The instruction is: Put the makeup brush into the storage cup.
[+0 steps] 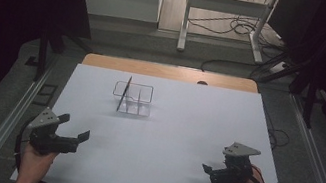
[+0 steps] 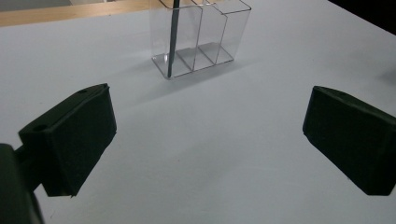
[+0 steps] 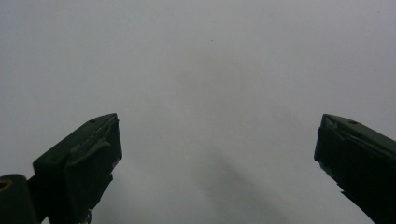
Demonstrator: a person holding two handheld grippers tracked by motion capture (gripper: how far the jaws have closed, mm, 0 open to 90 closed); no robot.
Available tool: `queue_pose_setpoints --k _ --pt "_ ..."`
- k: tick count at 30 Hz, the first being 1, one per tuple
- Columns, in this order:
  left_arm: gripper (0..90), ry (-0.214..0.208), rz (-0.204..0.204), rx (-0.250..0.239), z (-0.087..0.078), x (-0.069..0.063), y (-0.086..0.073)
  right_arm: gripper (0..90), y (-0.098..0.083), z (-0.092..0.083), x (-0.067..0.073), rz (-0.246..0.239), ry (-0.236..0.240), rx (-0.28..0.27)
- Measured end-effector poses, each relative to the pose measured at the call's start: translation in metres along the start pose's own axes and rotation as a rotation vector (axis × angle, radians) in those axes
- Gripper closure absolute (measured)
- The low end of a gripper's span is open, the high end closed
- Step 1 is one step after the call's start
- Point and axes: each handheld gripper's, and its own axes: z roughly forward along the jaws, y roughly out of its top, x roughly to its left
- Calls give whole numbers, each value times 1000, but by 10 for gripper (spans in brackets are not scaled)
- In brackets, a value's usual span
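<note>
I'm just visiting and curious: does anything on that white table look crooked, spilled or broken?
Nothing spilled or broken. One small oddity: the thin dark stick leans at a tilt in an end compartment of the clear organizer. Both grippers, left and right, are open and hold nothing.

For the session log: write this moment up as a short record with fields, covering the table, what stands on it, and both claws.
surface: white table, wooden strip along its far edge
object: clear organizer with three compartments, standing at the far middle of the table
contents: thin dark stick upright, slightly tilted, in an end compartment; the other two look empty
left claw: open, holding nothing, near left of table
right claw: open, holding nothing, near right of table
contact: neither claw touches the organizer
</note>
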Motion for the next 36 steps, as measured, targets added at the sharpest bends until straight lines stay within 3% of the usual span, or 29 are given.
queue_pose_setpoints --k 36 --pt "32 54 -9 15 -30 2 -22 8 0 0 0 2 -4 1"
